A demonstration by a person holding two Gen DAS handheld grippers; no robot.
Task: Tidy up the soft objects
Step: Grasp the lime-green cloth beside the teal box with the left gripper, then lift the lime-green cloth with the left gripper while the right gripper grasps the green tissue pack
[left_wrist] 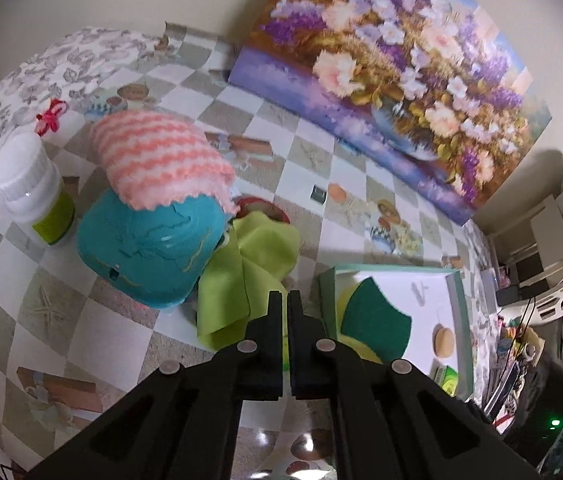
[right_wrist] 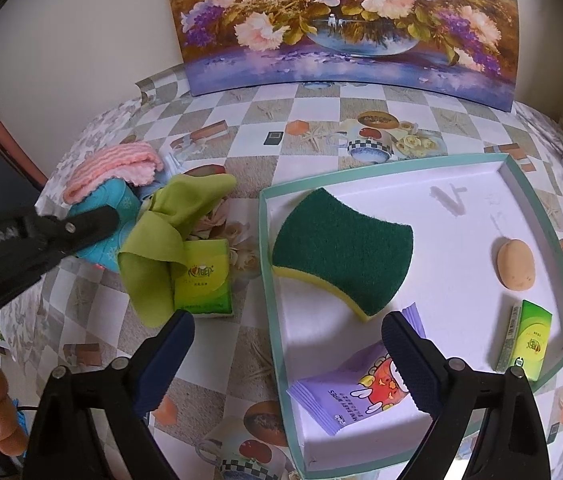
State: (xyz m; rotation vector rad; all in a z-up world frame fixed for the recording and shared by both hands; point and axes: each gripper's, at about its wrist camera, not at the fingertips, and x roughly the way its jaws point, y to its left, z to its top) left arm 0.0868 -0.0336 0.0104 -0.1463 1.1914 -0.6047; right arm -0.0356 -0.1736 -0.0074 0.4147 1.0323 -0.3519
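Observation:
A green-and-yellow sponge (right_wrist: pixel 341 248) lies in the white tray (right_wrist: pixel 461 184), with a purple wipes packet (right_wrist: pixel 349 396), a tan soft ball (right_wrist: pixel 515 258) and a green tissue pack (right_wrist: pixel 529 336). Left of the tray a lime cloth (right_wrist: pixel 165 236) drapes over another green tissue pack (right_wrist: pixel 203 280). A pink striped cloth (left_wrist: pixel 161 160) lies on a teal soft object (left_wrist: pixel 149 248). My left gripper (left_wrist: pixel 285 300) is shut, empty, just above the lime cloth (left_wrist: pixel 249 264); it also shows in the right wrist view (right_wrist: pixel 113 214). My right gripper (right_wrist: pixel 287 328) is open over the tray's near left edge.
A white bottle with a lime label (left_wrist: pixel 37 196) stands left of the teal object. A red bow (left_wrist: pixel 49 116) lies behind it. A flower painting (right_wrist: pixel 345 20) leans on the wall at the back. Cluttered shelves (left_wrist: pixel 541 280) are to the right.

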